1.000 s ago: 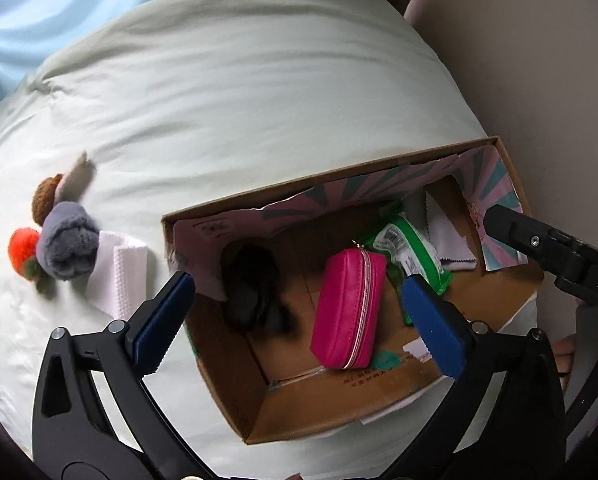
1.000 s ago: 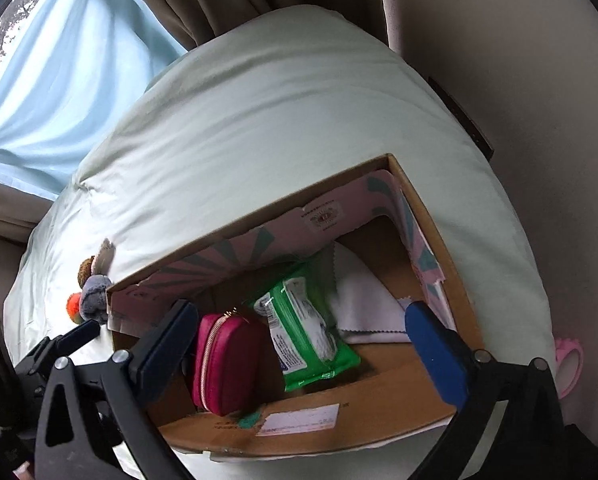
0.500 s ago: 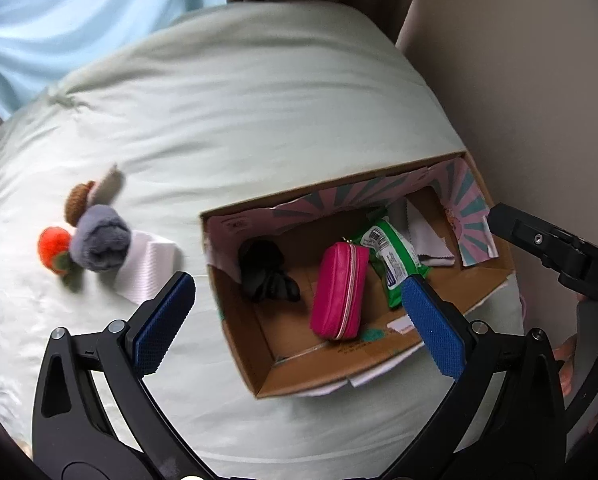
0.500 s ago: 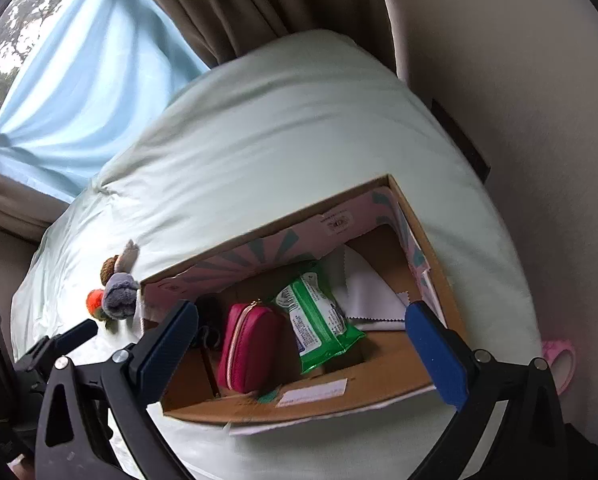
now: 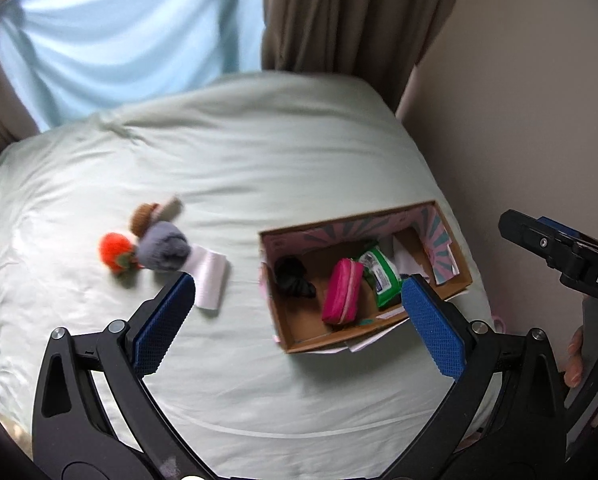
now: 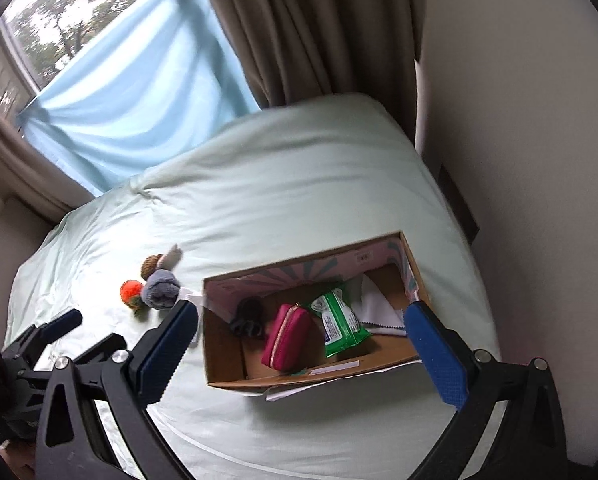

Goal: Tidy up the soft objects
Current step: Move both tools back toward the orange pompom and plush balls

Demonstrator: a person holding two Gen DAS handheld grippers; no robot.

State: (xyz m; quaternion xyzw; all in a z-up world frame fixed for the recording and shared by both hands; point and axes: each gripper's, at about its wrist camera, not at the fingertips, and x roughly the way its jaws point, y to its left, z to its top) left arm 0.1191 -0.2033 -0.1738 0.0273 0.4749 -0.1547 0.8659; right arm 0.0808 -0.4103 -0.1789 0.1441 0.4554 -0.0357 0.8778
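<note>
Left gripper (image 5: 297,320) and right gripper (image 6: 299,354) both spread wide and empty above the pale green bed (image 5: 259,160), cardboard box (image 5: 291,340) holding pink pouch (image 5: 341,296), green wipes pack (image 5: 381,278), black item (image 5: 295,276), white cloth (image 6: 375,304), grey plush (image 5: 163,250), orange plush (image 5: 115,252), brown plush (image 5: 143,216) and folded white cloth (image 5: 209,280) lying on the bed left of the box

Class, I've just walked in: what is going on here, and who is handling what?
A person holds two grippers above a bed; both the left gripper and the right gripper are open and hold nothing. A cardboard box holds a pink pouch, green wipes pack, white cloth and something black. A grey sock roll, orange toy and folded cloth lie outside the box.
</note>
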